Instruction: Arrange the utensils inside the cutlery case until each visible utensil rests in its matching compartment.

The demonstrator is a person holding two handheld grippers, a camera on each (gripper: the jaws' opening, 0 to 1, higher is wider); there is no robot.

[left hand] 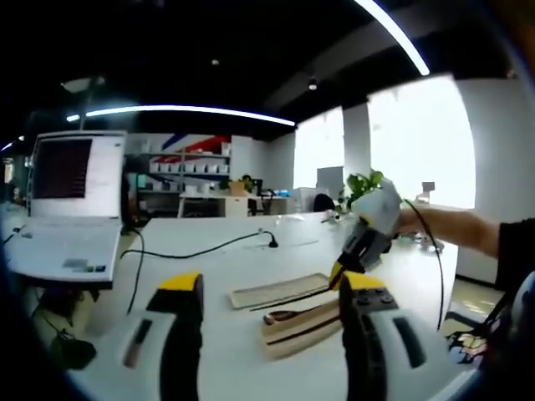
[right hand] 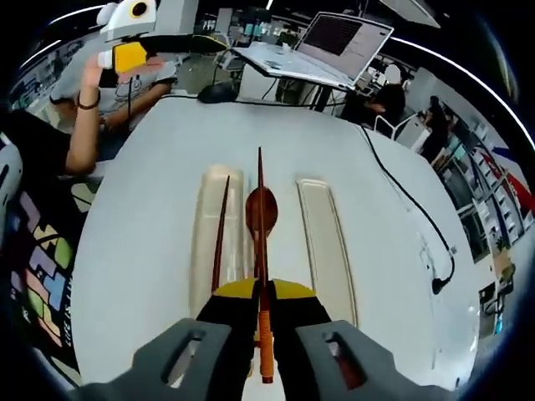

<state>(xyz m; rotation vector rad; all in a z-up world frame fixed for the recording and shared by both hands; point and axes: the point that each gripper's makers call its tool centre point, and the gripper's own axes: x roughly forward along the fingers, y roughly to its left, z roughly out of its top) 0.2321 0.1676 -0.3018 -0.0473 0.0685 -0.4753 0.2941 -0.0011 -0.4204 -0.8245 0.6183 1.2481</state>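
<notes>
Looking along the left hand-held gripper (left hand: 267, 305), its yellow-tipped jaws stand apart with nothing between them, above the white bench (left hand: 209, 259). Beyond lie the pale cutlery case (left hand: 301, 326) and its flat lid (left hand: 280, 291); the right hand-held gripper (left hand: 355, 259) hangs over them.

From the right hand-held gripper (right hand: 261, 296), the jaws are clamped on a dark brown chopstick (right hand: 261, 217) with an orange end, lying over a wooden spoon (right hand: 261, 210). A second chopstick (right hand: 220, 238) rests in the case (right hand: 205, 242); the lid (right hand: 324, 246) lies beside it.
</notes>
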